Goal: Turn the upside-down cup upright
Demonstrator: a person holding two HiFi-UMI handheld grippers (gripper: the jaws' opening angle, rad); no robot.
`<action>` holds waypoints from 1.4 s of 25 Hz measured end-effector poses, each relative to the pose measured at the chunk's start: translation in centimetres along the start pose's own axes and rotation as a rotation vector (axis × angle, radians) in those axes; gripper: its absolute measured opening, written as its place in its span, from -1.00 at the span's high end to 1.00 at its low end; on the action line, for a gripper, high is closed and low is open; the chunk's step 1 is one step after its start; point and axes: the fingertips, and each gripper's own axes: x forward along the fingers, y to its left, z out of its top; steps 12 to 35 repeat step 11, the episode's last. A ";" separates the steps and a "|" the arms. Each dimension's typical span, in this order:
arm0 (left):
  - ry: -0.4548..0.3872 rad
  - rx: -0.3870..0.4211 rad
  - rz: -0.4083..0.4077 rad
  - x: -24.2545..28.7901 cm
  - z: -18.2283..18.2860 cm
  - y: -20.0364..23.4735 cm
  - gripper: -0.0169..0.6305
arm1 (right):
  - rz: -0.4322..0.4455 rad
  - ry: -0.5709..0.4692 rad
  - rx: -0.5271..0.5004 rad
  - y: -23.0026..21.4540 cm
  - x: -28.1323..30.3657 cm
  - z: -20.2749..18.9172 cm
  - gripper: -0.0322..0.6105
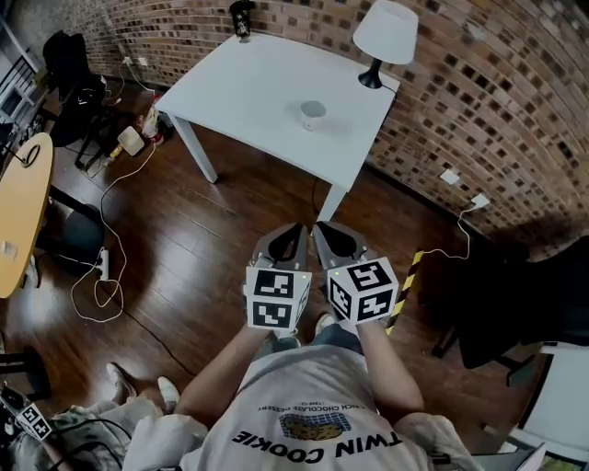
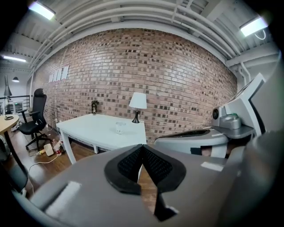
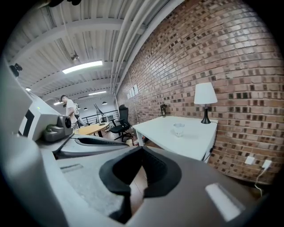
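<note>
A small clear cup [image 1: 313, 113] stands near the middle of the white table [image 1: 239, 87], far ahead of both grippers. From here I cannot tell which way up it is. My left gripper [image 1: 296, 230] and right gripper [image 1: 319, 230] are side by side over the wooden floor, short of the table, both pointing toward it. In the left gripper view the cup [image 2: 120, 127] sits beyond the left gripper [image 2: 142, 147], whose pads meet with nothing between them. In the right gripper view the cup [image 3: 179, 129] lies past the right gripper [image 3: 141, 148], also shut and empty.
A white lamp [image 1: 385, 37] stands at the table's far right corner and a dark object [image 1: 242, 18] at its far left corner. A brick wall [image 1: 479, 101] runs behind. Cables [image 1: 101, 276] lie on the floor to the left, by a black office chair [image 1: 69, 64] and a yellow table [image 1: 18, 212].
</note>
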 end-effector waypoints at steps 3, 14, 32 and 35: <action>0.008 0.025 0.023 -0.4 -0.1 -1.0 0.93 | -0.001 -0.009 0.004 -0.2 -1.4 -0.4 0.89; 0.022 0.027 0.030 -0.4 -0.5 -6.0 0.93 | 0.018 -0.005 -0.025 -1.6 -5.3 -1.6 0.89; 0.022 0.027 0.030 -0.4 -0.5 -6.0 0.93 | 0.018 -0.005 -0.025 -1.6 -5.3 -1.6 0.89; 0.022 0.027 0.030 -0.4 -0.5 -6.0 0.93 | 0.018 -0.005 -0.025 -1.6 -5.3 -1.6 0.89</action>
